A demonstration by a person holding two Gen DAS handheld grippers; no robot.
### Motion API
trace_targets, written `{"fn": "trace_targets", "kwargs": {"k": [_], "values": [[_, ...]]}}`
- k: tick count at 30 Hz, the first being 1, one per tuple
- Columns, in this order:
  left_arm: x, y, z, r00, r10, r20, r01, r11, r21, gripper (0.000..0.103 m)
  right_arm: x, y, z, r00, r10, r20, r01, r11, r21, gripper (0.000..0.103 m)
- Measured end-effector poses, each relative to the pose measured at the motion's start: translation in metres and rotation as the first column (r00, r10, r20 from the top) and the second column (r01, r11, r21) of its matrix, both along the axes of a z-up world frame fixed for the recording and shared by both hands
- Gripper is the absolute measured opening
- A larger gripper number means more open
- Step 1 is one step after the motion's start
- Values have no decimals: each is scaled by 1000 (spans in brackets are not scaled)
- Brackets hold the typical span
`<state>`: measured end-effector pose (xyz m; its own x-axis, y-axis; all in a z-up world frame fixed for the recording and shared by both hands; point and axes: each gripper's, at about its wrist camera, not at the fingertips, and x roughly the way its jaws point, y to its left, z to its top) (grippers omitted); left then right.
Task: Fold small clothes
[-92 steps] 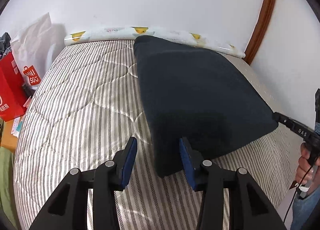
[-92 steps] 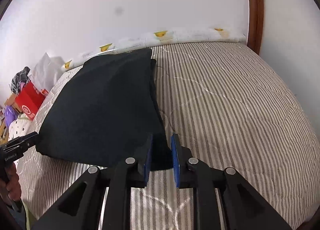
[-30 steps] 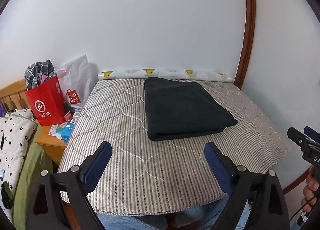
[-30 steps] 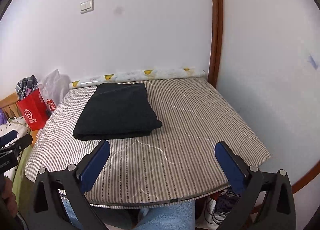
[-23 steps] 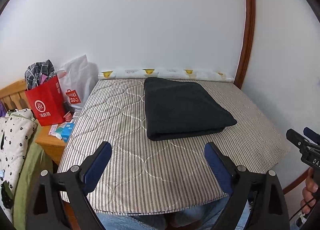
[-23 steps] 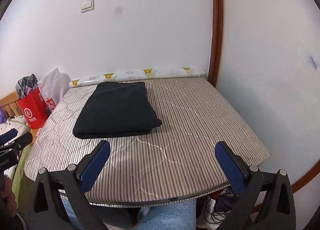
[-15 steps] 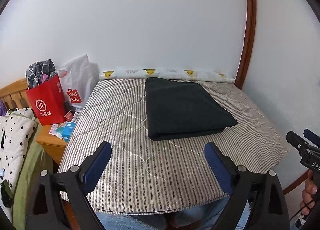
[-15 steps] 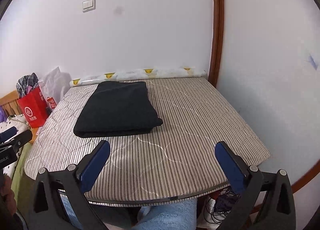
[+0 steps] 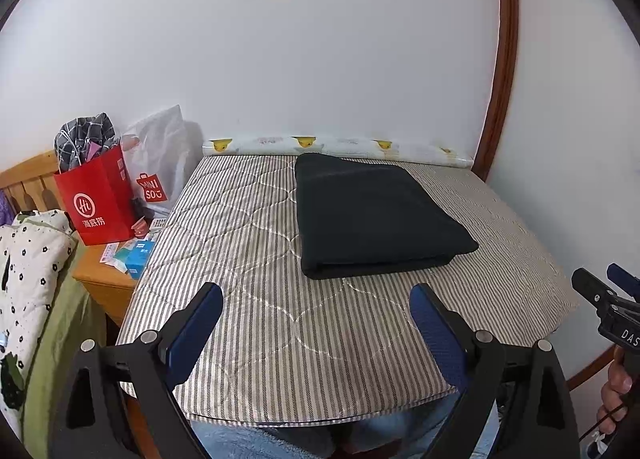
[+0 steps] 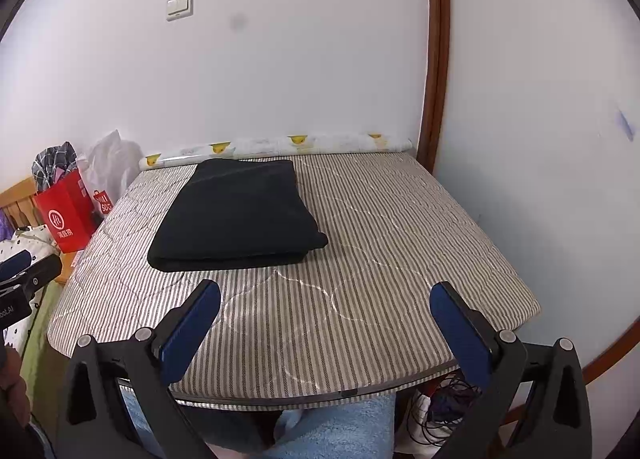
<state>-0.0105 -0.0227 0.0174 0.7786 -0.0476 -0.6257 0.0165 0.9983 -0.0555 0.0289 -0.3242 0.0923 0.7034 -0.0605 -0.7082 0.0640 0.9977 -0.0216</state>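
A dark folded garment [image 9: 372,215] lies flat on the striped mattress [image 9: 248,299], toward the far side; it also shows in the right wrist view [image 10: 236,215]. My left gripper [image 9: 316,323] is wide open and empty, held back over the near edge of the mattress. My right gripper [image 10: 326,323] is wide open and empty, also back at the near edge. The right gripper's tip shows at the right edge of the left wrist view [image 9: 604,299]. Neither gripper touches the garment.
A red paper bag [image 9: 98,199] and a white bag [image 9: 160,167] stand on a wooden nightstand [image 9: 104,279] to the left. A rolled duck-print mat [image 9: 332,147] lies along the wall. A wooden door frame [image 10: 436,59] is at the right. A flowered quilt [image 9: 24,259] lies at far left.
Since three seconds ago both grippers let go of the garment, opened wide and drew back to the mattress's near edge. Over the last second almost nothing has moved.
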Motion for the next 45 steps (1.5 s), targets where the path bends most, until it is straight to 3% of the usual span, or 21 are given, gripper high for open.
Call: {"fn": "trace_targets", "kwargs": {"k": [45], "values": [[0,-1,-2,1000,3,0,-3,1000,-9,95,-4,-9,3,1000,-12,11,12,1000,9,103]]}}
